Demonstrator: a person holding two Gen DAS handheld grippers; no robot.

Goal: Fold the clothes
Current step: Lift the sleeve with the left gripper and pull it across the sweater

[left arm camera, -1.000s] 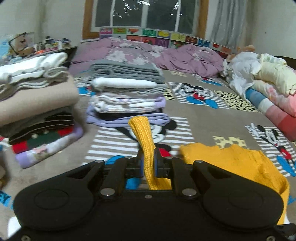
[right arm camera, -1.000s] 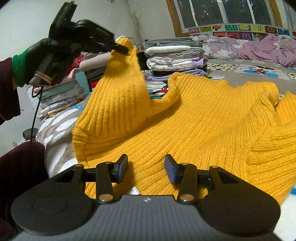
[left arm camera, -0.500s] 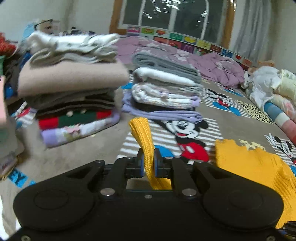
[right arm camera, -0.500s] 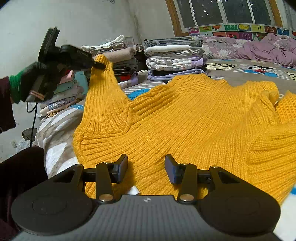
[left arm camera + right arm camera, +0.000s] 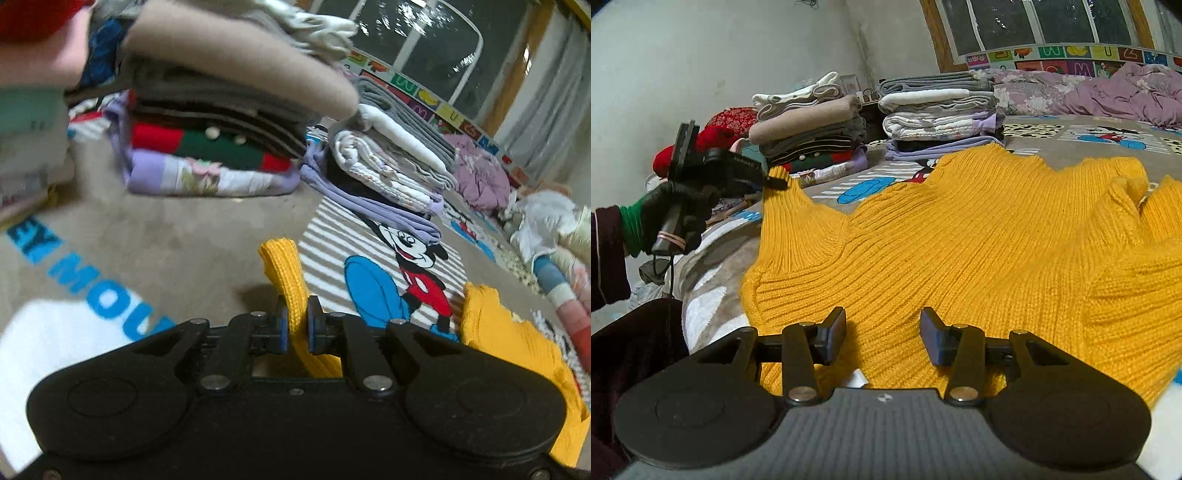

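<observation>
Right wrist view: yellow sweater point(image 5: 960, 236) lies spread across the bed's near edge point(image 5: 701, 317), one corner pulled out leftward. Left gripper point(image 5: 775, 181) is clamped on that corner; right gripper point(image 5: 882, 334), fingers apart and holding nothing, hovers over the near hem.

Ahead of our left claw point(image 5: 295, 328) the bare blanket point(image 5: 177, 240) lies free up to two stacks of folded clothes point(image 5: 207, 122) point(image 5: 391, 166) blocking the far side, while our right claw point(image 5: 882, 336) has only the spread yellow sweater point(image 5: 979, 240) before it.
</observation>
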